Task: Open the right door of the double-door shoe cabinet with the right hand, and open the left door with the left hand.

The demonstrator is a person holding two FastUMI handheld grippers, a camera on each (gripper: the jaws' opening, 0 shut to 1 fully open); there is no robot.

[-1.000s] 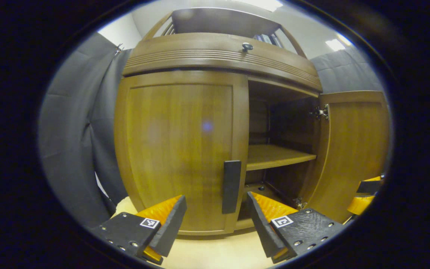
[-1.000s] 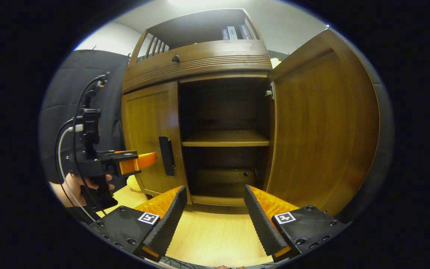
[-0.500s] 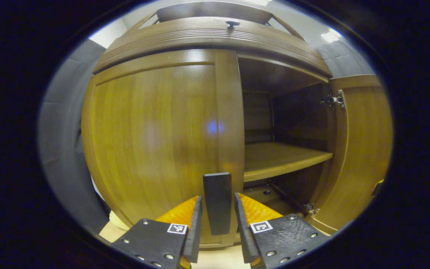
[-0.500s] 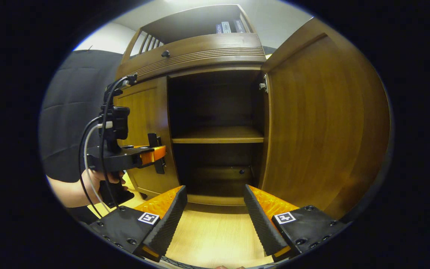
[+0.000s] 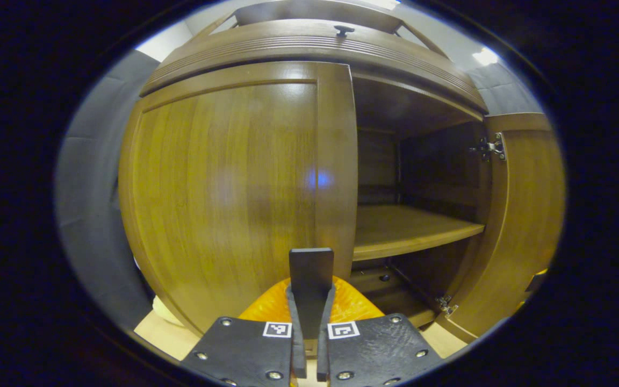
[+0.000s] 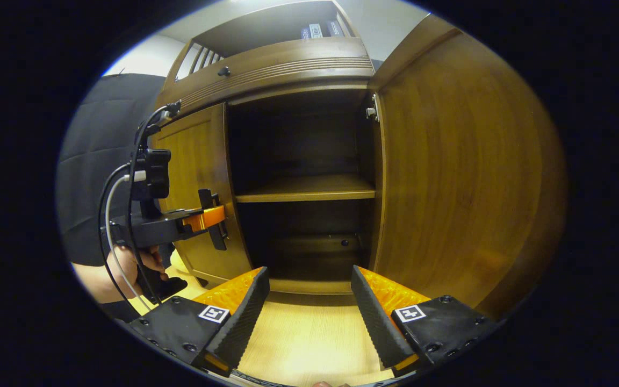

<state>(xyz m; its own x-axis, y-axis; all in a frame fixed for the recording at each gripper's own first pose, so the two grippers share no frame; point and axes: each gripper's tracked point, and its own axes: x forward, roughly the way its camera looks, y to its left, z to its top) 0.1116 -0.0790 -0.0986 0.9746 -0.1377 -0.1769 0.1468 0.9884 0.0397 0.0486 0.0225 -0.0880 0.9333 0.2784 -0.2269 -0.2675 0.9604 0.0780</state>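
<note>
The brown wooden shoe cabinet's left door (image 5: 223, 188) stands closed or nearly so, with a black vertical handle (image 5: 310, 274) at its inner edge. My left gripper (image 5: 309, 322) is shut on that handle, both fingers pressing its sides. In the right gripper view the same left gripper (image 6: 204, 217) grips the handle (image 6: 214, 226), held by a hand (image 6: 143, 263). The right door (image 6: 460, 177) is swung wide open, baring a dark interior with one shelf (image 6: 309, 188). My right gripper (image 6: 309, 301) is open and holds nothing, low before the open compartment.
A drawer front with a small dark knob (image 6: 224, 71) runs above the doors, with an upper shelf holding books (image 6: 317, 30). Light wooden floor (image 6: 309, 338) lies before the cabinet. Black cloth wall (image 6: 105, 123) hangs to the left.
My left gripper moved in on the left door's handle and closed from wide open to shut on it. The right gripper stayed open and drifted slightly closer to the open right door.
</note>
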